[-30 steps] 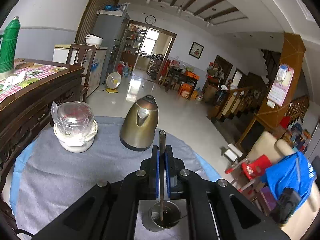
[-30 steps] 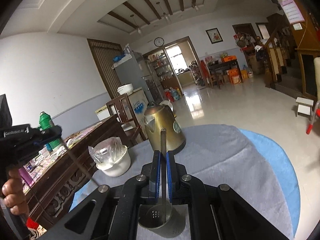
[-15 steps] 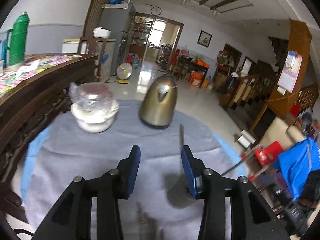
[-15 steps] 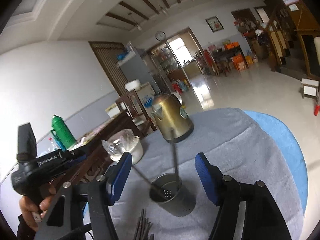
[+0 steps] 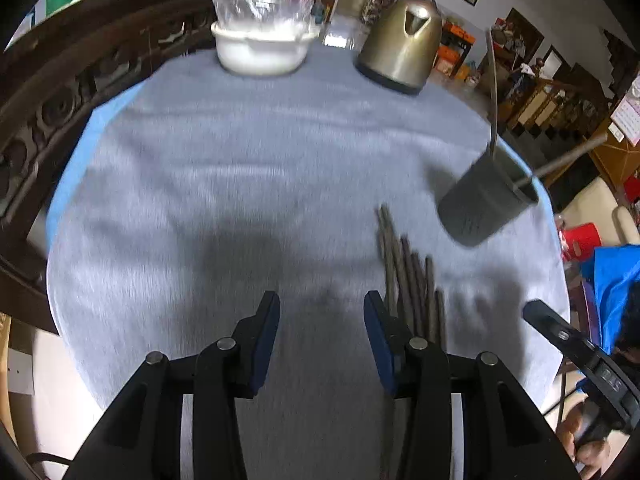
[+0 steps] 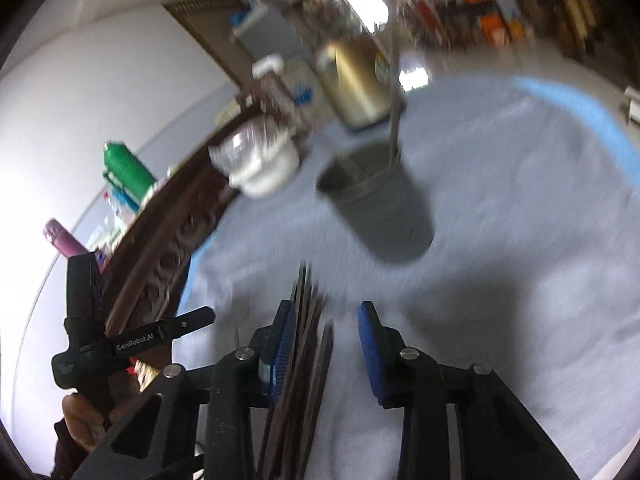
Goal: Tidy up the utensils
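A grey metal utensil cup (image 5: 480,208) (image 6: 380,208) stands on the grey cloth with two thin sticks (image 5: 494,92) leaning out of it. Several dark chopsticks (image 5: 412,280) (image 6: 306,300) lie in a loose bundle on the cloth in front of the cup. My left gripper (image 5: 320,300) hangs open over bare cloth, the bundle just right of its right finger. My right gripper (image 6: 326,312) is low over the bundle; its jaws are closing, with the chopsticks between them near the left pad and a gap on the right. Both views are motion-blurred.
A brass-coloured kettle (image 5: 404,40) (image 6: 352,80) and a white bowl covered in plastic wrap (image 5: 262,44) (image 6: 260,168) stand at the far side of the round table (image 5: 240,160). A dark carved sideboard (image 6: 160,240) runs along the left, with a green flask (image 6: 128,168).
Both grippers let go of the sticks they held upright over the cup, opened, and dropped down toward the chopsticks on the cloth. The two sticks now stand in the cup.
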{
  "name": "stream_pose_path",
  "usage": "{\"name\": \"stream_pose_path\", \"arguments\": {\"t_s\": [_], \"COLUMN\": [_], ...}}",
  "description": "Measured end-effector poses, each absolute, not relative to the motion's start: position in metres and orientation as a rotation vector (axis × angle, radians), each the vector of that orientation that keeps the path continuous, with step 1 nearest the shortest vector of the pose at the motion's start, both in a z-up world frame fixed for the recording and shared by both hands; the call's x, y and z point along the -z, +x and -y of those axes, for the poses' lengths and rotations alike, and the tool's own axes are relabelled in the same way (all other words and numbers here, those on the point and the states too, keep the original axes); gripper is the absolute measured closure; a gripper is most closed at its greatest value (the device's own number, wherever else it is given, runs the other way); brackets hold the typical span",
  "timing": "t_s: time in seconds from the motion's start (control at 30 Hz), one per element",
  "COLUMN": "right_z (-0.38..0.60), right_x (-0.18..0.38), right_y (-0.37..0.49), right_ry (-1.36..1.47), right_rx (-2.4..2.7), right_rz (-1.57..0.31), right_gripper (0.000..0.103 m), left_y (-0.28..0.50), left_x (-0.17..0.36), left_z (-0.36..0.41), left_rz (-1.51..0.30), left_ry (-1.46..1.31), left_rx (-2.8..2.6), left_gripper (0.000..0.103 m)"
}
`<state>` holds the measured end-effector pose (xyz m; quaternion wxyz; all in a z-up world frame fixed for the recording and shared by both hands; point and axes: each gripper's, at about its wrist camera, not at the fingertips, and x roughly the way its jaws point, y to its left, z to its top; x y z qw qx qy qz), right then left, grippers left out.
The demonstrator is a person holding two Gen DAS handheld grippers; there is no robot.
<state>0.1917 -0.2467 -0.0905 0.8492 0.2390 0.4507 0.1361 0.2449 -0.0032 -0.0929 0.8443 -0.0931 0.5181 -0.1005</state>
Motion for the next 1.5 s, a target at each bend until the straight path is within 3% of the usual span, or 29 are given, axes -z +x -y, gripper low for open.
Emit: {"name": "stream_pose_path", "arguments": {"t_s": [0.33,0.57,0.83,1.07,1.33,1.5], "right_z": [0.203,0.196,0.220,0.265,0.275,0.278], "right_x": [0.140,0.145,0.138,0.137,0.138,0.138], "right_y": [0.201,0.205,0.203,0.198,0.192,0.192], "right_ry": [0.416,0.332,0.199,0.311,0.345,0.365], "right_rx": [-0.274,-0.244,-0.106,-0.100,-0.131,-0.141], "right_rz": [-1.148,-1.179,-1.124,-1.138,-1.133,-1.136], "right_gripper": [0.078,0.094,0.095,0.095,0.095,0.095], "left_y": [0.224,0.222,0.237,0.260,0.285,0.294], "left_x": [0.102,0.094,0.094,0.108,0.117,0.122], "left_z": [0.009,0.015,0.040,0.080,0.109,0.115], "left_rz": [-1.156,-1.141,-1.171,-1.236,-1.259,-1.262], "left_ry": [-0.212,-0.212,-0.160,-0.098,-0.051,-0.037], "left_rx": [0.289,0.326,0.393,0.431,0.395,0.390], "left_gripper": [0.058,0.058,0.058,0.058,0.070,0.085]}}
